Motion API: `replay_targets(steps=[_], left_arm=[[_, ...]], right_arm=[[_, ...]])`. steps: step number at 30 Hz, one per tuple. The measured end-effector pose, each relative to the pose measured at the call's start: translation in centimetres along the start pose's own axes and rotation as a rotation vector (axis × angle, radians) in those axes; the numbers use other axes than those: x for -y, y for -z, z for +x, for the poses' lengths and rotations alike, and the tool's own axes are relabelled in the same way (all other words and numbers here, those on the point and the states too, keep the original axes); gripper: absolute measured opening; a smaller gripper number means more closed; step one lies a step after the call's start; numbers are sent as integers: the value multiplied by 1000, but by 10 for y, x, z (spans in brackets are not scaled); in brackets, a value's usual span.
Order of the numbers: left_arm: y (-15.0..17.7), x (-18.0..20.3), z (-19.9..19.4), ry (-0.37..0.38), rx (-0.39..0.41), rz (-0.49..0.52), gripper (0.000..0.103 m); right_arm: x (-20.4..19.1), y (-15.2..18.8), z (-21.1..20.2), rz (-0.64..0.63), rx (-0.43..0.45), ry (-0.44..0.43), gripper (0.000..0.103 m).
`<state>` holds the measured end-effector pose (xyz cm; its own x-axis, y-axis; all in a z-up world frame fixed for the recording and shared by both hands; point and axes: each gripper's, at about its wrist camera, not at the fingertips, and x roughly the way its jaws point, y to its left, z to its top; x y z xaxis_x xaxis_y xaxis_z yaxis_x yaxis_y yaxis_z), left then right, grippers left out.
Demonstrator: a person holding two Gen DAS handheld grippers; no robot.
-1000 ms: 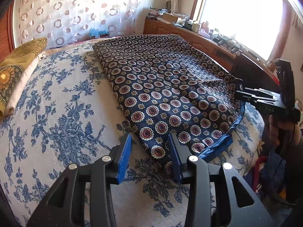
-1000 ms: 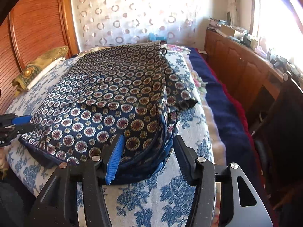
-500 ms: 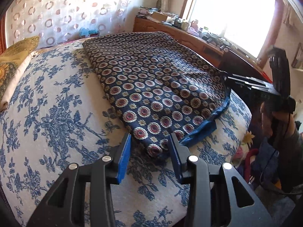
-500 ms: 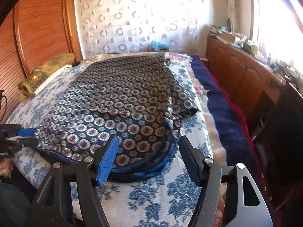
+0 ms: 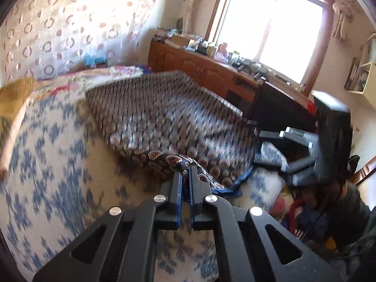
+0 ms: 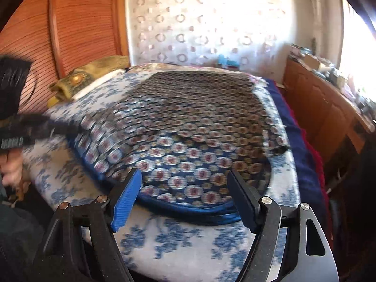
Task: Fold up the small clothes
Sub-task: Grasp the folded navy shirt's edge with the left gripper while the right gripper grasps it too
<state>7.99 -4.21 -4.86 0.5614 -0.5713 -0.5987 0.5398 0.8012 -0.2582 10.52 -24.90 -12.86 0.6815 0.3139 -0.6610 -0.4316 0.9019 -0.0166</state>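
pinching patterned cloth [image 5: 178, 127] corner: left tongs [image 5: 185, 172] | right tongs [image 6: 185, 188] just widened, empty | cabinet [image 6: 329, 108] beside bed [image 6: 178, 237]

I am working in a bedroom of a lived-in home. A bed [image 6: 178, 237] with a blue-and-white floral bedspread fills the middle of both views, backed by a slatted wooden headboard [image 6: 77, 23]. A gold embroidered pillow [image 6: 77, 82] lies at the head end. Behind the bed hangs a sheer curtain [image 6: 202, 23] patterned with rings. Along one side runs a wooden sideboard [image 5: 202, 68], its top crowded with small household clutter under a bright, wood-framed window [image 5: 275, 30]. A small wall shelf [image 5: 362, 75] holds upright items that are too small to identify.
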Motion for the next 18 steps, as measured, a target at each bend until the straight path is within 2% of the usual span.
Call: replay_targets(steps=[4, 8, 15, 17, 18], left_arm=[[-22, -1, -2, -4, 39, 1, 1], [-34, -3, -3, -18, 61, 9, 1], [-44, -9, -2, -32, 79, 1, 1], [-46, -11, -3, -37, 85, 1, 1], [-48, -12, -3, -42, 91, 1, 1]], right_arm=[[-21, 1, 6, -51, -19, -55, 77], [-28, 2, 15, -84, -37, -63, 77], [-5, 0, 37, -107, -82, 26, 77], [6, -5, 42, -105, -96, 44, 56], [12, -9, 43, -110, -103, 41, 33]])
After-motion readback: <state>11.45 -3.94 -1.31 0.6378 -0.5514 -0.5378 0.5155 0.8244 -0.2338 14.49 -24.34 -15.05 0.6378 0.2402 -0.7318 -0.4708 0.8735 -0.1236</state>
